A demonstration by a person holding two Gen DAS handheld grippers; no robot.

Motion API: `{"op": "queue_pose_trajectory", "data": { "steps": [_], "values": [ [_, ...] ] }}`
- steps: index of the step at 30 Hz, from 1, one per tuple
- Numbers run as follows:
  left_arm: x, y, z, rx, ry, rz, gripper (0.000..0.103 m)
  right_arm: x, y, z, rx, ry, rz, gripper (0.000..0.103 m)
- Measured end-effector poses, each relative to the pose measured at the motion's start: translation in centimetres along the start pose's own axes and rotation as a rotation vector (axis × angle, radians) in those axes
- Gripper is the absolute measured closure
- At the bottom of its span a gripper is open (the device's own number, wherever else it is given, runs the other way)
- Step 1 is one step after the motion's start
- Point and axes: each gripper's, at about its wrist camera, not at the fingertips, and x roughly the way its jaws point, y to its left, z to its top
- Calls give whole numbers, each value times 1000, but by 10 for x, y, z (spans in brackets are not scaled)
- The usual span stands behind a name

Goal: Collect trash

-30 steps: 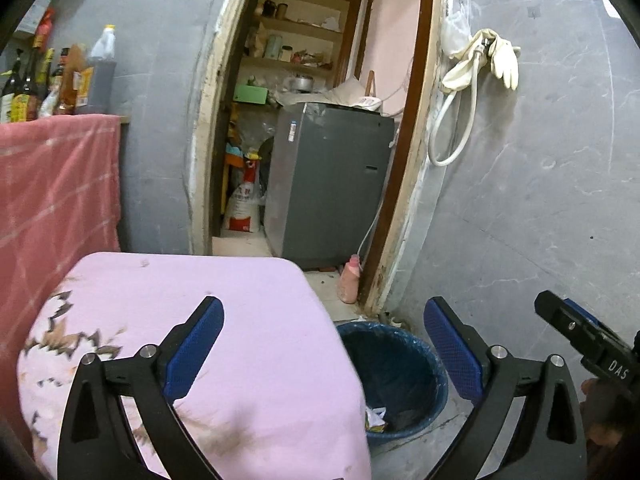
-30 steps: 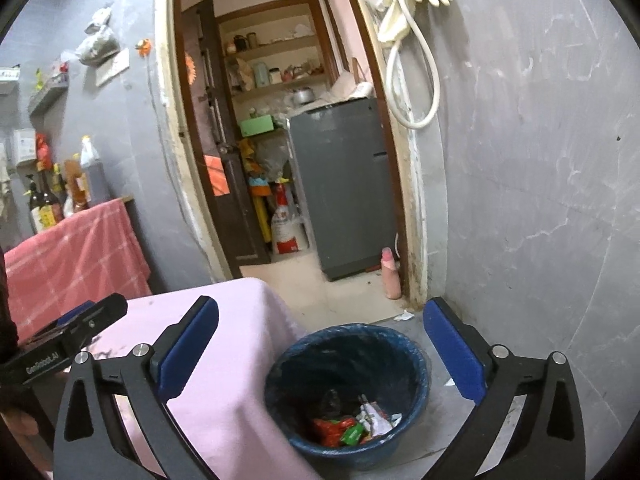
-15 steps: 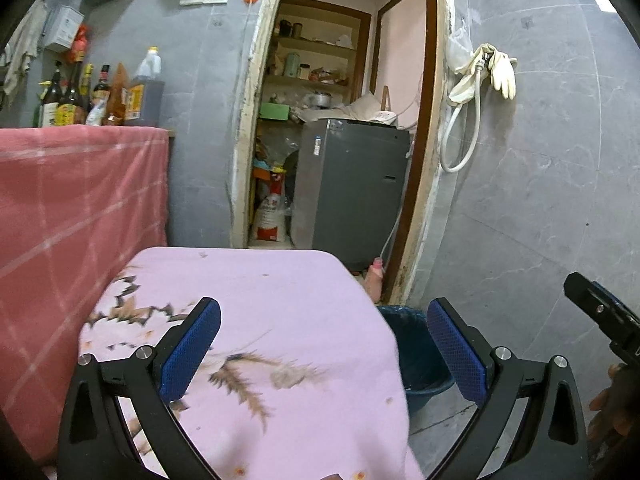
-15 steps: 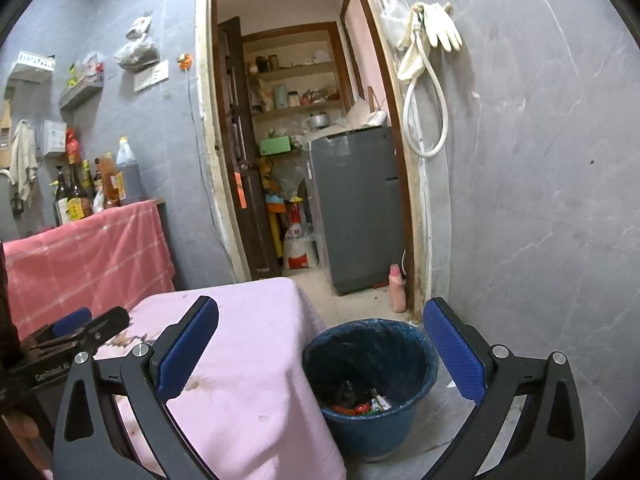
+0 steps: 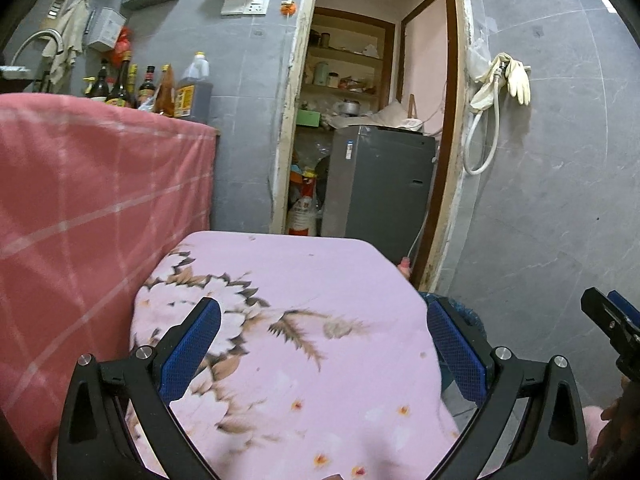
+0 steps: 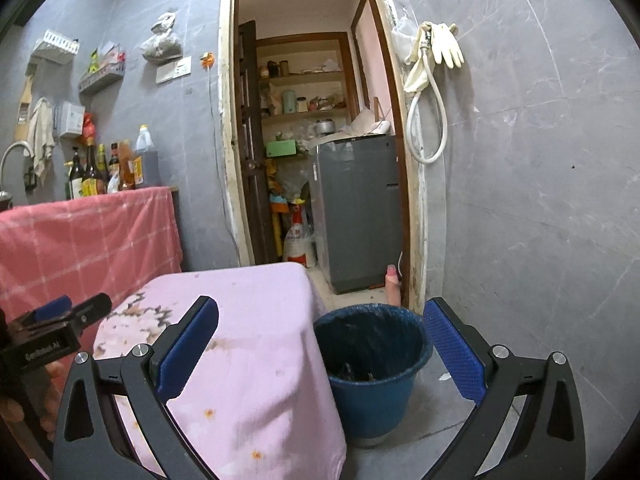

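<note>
Here, both tongs were held above a small desk [image 5: 304, 288] covered with a pink flowered cloth [image 6: 248, 320]. The left tongs [image 5: 324, 344] stood wide open, with their blue pads [image 5: 192, 352] far apart and nothing between them, and under them lay only the cloth. The right tongs [image 6: 320, 344] were wide open and empty too; they pointed over the right edge of the desk, toward a blue bucket [image 6: 372, 396] that served as the trash bin. This bucket stood on the grey floor [image 6: 432, 432], just beside the desk on its right side and near the foot of the door frame [image 6: 416, 200]. Inside the bucket something dark lay at the bottom, with perhaps a few small pieces of trash, but I could not tell what they were. In the left view only a part of the bucket rim [image 5: 468, 312] showed behind the right pad. To the left of the desk hung a red checked cloth [image 5: 100, 208], and on top of it stood several bottles [image 5: 152, 88] against the grey wall. Through the doorway a grey machine [image 6: 360, 216] was visible, with shelves [image 6: 304, 80] behind it. A small pink bottle [image 6: 393, 288] stood on the floor at the door frame, behind the bucket. On the wall to the right hung a white hose [image 6: 428, 120] and pale rubber gloves [image 6: 444, 46].
</note>
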Motion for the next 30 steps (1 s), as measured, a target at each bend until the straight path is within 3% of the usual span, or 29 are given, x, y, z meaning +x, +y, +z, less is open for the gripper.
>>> {"op": "queue_pose_trajectory", "data": {
  "steps": [17, 30],
  "values": [
    [-22, 15, -45, 7, -15, 47, 2, -18, 10, -43, -54, -11, -39, 0],
    [-23, 16, -58, 12, 2, 56, 2, -19, 5, -53, -49, 5, -38, 0]
  ]
}}
